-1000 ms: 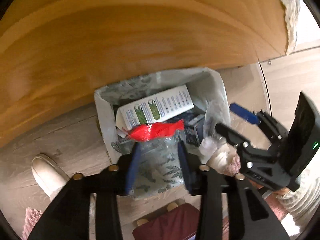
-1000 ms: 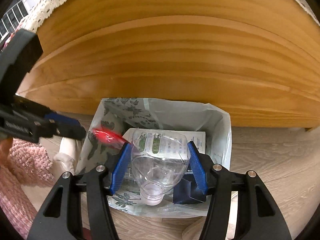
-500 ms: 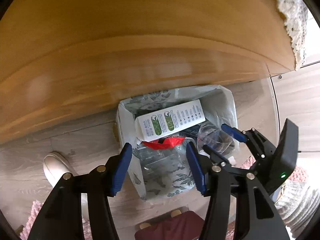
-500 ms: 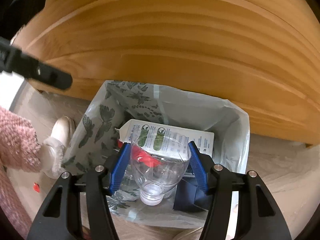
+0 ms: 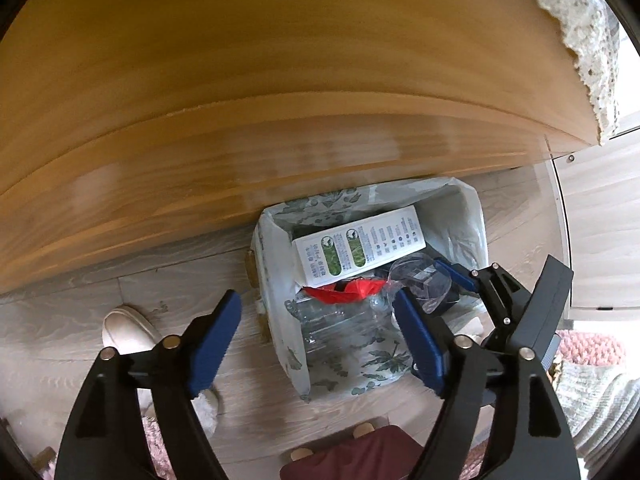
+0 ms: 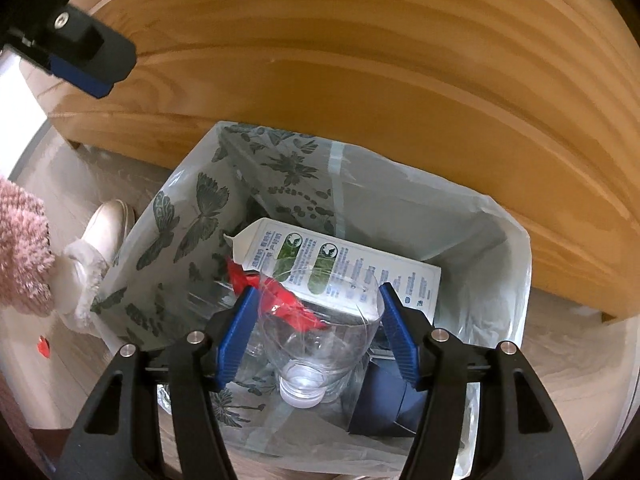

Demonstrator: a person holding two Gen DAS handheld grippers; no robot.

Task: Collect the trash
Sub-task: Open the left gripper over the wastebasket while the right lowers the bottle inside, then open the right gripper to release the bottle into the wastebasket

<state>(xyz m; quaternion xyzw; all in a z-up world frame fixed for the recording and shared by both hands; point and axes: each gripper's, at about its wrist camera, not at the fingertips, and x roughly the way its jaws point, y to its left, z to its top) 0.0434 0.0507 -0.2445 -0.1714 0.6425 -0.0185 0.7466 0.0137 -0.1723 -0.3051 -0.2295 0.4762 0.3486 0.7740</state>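
Hovering over bin (image 6: 516,248) under desk (image 6: 360,80) edge: left gripper (image 5: 320,332) jaws opening, empty; right gripper (image 6: 314,330) jaws easing off plastic bottle (image 6: 316,344).

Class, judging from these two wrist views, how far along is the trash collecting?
Done: a carton and red wrapper lie in the lined bin. In hand: the right gripper holds a clear cut bottle top over the bin as its jaws open. The left gripper, opening, holds nothing. Left: dropping that piece.

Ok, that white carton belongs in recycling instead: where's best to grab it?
Grip the white carton across its short width, fingers on its long edges, coming straight down: it lies broad face up on top, with bag walls close around.
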